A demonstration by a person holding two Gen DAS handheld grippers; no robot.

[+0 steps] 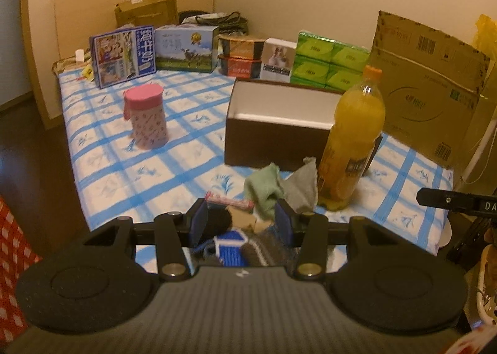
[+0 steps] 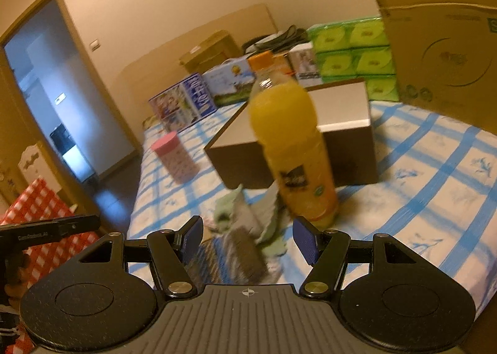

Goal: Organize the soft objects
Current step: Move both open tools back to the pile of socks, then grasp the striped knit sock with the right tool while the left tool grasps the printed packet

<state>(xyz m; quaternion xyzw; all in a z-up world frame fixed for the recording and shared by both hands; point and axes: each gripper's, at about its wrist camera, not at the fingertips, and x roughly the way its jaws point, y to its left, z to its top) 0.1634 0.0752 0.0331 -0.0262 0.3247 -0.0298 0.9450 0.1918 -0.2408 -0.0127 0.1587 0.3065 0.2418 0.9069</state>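
A heap of soft things lies near the front edge of the blue-checked cloth (image 1: 130,167): a pale green cloth (image 1: 264,188), a grey cloth (image 1: 299,189), a blue knitted piece (image 1: 231,250) and a striped grey piece (image 1: 267,248). My left gripper (image 1: 242,223) hovers over the near end of the heap, open, with its pads touching nothing. The right wrist view is blurred. It shows the same green cloth (image 2: 230,205) and striped piece (image 2: 242,257) just ahead of my right gripper (image 2: 248,240), which is also open and empty. An open brown box (image 1: 279,124) stands behind the heap.
A tall orange juice bottle (image 1: 354,142) stands upright right beside the heap. A pink canister (image 1: 147,119) stands to the left. Cartons, green tissue packs (image 1: 329,62) and a big cardboard box (image 1: 428,87) line the back and right. Off the left edge the floor is dark.
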